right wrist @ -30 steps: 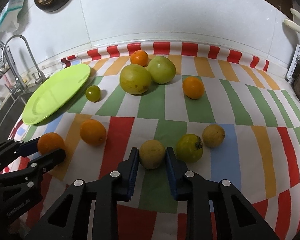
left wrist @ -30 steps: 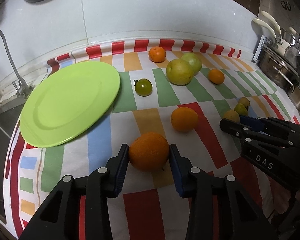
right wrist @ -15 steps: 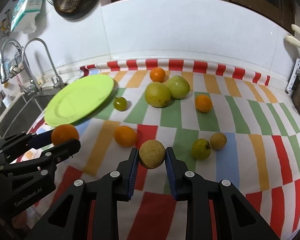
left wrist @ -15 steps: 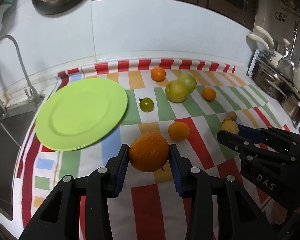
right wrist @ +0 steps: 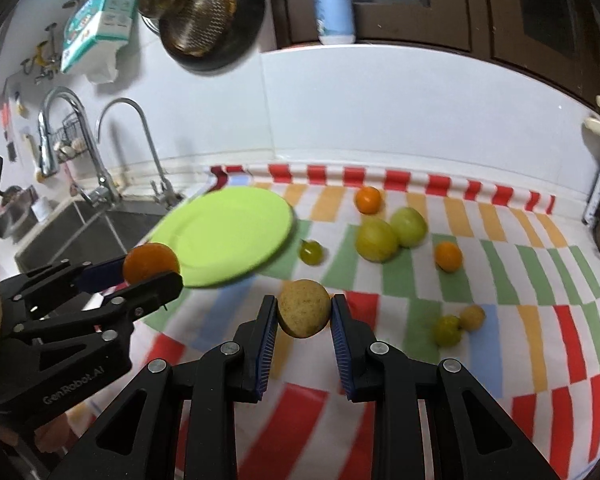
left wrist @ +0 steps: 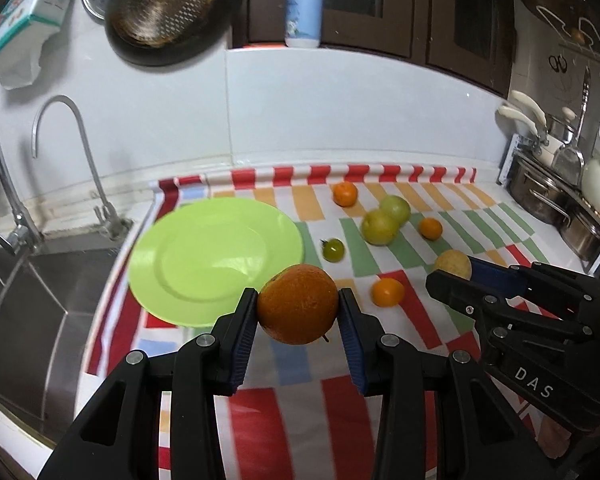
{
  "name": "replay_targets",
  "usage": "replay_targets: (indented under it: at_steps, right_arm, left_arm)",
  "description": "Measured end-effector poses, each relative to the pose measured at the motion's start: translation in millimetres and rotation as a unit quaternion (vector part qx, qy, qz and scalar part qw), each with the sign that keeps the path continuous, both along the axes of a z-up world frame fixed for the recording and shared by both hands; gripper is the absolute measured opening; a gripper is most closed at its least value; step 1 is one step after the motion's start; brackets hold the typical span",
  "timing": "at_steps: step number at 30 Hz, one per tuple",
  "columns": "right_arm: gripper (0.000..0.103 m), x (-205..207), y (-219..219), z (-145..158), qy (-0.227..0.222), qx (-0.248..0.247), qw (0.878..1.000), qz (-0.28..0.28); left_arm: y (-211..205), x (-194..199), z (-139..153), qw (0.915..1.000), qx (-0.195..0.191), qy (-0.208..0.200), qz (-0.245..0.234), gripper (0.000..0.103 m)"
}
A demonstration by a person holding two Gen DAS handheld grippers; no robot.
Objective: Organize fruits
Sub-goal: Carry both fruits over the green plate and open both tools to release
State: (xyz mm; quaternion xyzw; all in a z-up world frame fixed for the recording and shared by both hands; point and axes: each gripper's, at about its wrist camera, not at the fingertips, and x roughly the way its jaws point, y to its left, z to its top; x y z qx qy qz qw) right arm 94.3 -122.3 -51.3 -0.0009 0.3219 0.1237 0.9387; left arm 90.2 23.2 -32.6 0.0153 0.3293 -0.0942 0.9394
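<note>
My left gripper (left wrist: 298, 312) is shut on a large orange (left wrist: 298, 309) and holds it in the air above the near edge of the green plate (left wrist: 204, 256). My right gripper (right wrist: 304, 316) is shut on a tan round fruit (right wrist: 304, 309) and holds it above the striped cloth (right wrist: 380, 360). The plate (right wrist: 228, 232) lies bare at the left of the cloth. On the cloth lie two green-yellow fruits (right wrist: 390, 232), a small green tomato (right wrist: 311, 252), several small oranges (right wrist: 448, 256) and two small yellow fruits (right wrist: 456, 326).
A sink (left wrist: 24, 300) with taps (left wrist: 80, 160) lies left of the cloth. Steel pots (left wrist: 560, 208) stand at the right. A pan with a strainer (left wrist: 160, 4) hangs on the wall, and a bottle (left wrist: 303, 8) stands on the ledge.
Both grippers have lifted their fruits off the cloth and risen. The left one has moved toward the plate. The view has tilted up to show the wall.
</note>
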Motion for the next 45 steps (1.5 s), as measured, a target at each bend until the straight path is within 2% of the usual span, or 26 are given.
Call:
replay_targets:
  at_steps: [9, 16, 24, 36, 40, 45]
  right_arm:
    - [0.028, 22, 42, 11, -0.015, 0.010, 0.999, 0.026]
    - [0.028, 49, 71, 9, -0.009, 0.018, 0.999, 0.036]
    - [0.028, 89, 99, -13, 0.023, 0.016, 0.999, 0.038]
    - [0.028, 136, 118, -54, 0.064, -0.009, 0.997, 0.041]
    - [0.028, 145, 119, -61, 0.073, -0.009, 0.996, 0.041]
    - [0.029, 147, 116, -58, 0.070, -0.001, 0.997, 0.039]
  left_arm:
    - [40, 20, 7, 0.9998, 0.012, -0.005, 0.016, 0.040]
    - [69, 45, 0, 0.9996, 0.020, 0.004, 0.020, 0.040]
    - [96, 80, -22, 0.9992, 0.021, 0.027, 0.021, 0.040]
    - [104, 118, -60, 0.9976, 0.020, 0.065, 0.014, 0.040]
    - [105, 125, -64, 0.9973, 0.019, 0.069, 0.016, 0.040]
    - [104, 122, -58, 0.9981, 0.024, 0.053, 0.022, 0.047]
